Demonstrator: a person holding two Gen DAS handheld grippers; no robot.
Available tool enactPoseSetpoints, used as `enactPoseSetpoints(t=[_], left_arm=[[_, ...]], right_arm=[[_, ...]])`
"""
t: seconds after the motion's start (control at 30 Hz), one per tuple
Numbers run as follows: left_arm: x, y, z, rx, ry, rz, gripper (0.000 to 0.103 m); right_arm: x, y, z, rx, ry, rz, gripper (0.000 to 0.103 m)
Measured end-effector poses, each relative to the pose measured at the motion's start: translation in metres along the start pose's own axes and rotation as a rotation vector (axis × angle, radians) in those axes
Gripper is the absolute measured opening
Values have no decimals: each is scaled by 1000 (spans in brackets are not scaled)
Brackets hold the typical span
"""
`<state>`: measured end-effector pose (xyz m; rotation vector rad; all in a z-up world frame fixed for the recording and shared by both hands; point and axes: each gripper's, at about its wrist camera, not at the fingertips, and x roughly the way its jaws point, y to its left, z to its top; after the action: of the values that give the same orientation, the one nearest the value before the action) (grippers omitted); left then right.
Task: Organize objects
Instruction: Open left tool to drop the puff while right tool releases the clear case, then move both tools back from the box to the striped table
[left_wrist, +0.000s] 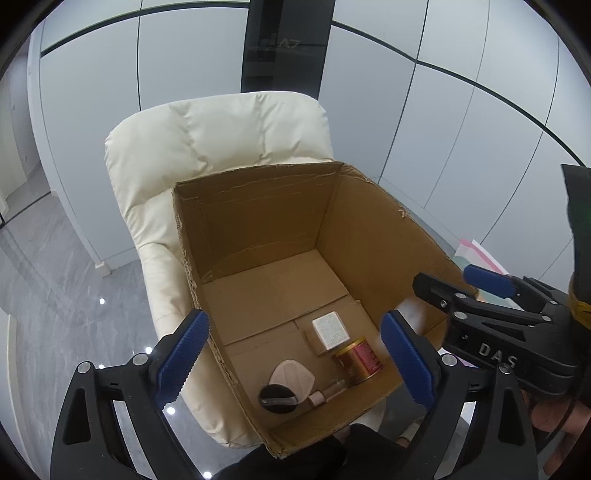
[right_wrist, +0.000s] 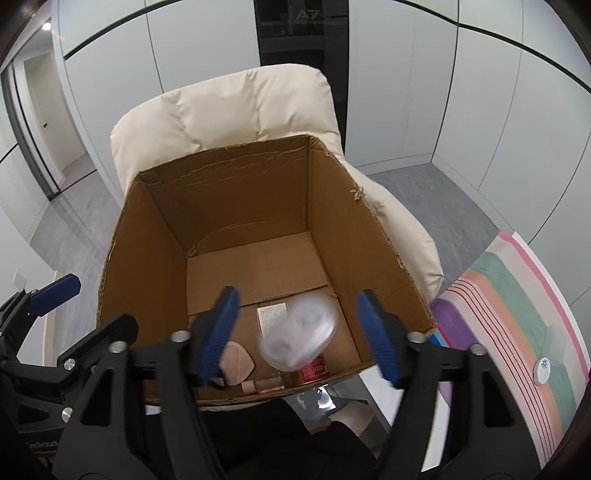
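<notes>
An open cardboard box (left_wrist: 258, 206) stands on a cream chair (left_wrist: 221, 129). On its floor lie a white carton (left_wrist: 330, 328), a red tin (left_wrist: 357, 360), a pink puff (left_wrist: 291, 378), a black round compact (left_wrist: 277, 400) and a small bottle (left_wrist: 328, 393). My left gripper (left_wrist: 295, 315) is open over the box's near left corner, with nothing between its blue pads. My right gripper (right_wrist: 298, 293) is open over the near edge. A blurred translucent case (right_wrist: 297, 332) hangs between its fingers, touching neither pad. The right gripper (left_wrist: 458, 282) also shows at the right of the left wrist view.
A striped, many-coloured mat (right_wrist: 498, 314) lies to the right of the chair, with a white round disc (right_wrist: 543, 369) on it. Grey tiled floor (left_wrist: 55, 295) surrounds the chair, with white wall panels behind. A person's dark clothing (right_wrist: 295, 443) is just below the box.
</notes>
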<state>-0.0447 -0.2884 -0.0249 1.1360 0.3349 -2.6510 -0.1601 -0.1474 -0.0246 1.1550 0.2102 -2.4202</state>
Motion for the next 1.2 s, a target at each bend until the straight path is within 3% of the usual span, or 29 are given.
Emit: enactPoseSetpoints(t=[0.13, 0.2, 0.3, 0.5, 1.2], left_arm=[[2, -1, 1, 0, 4, 2, 97], [3, -2, 3, -2, -1, 12, 103], [7, -7, 6, 2, -2, 19, 103], [16, -23, 8, 19, 7, 14, 103], [30, -111, 11, 121, 9, -101, 103]], right_arm=[[-4, -4, -1, 5, -15, -14, 83], [-6, -8, -2, 10, -16, -20, 85], [-10, -19, -4, 26, -23, -47, 94], [-18, -47, -9, 79, -30, -101, 103], [-52, -142, -43, 225, -28, -228, 103]])
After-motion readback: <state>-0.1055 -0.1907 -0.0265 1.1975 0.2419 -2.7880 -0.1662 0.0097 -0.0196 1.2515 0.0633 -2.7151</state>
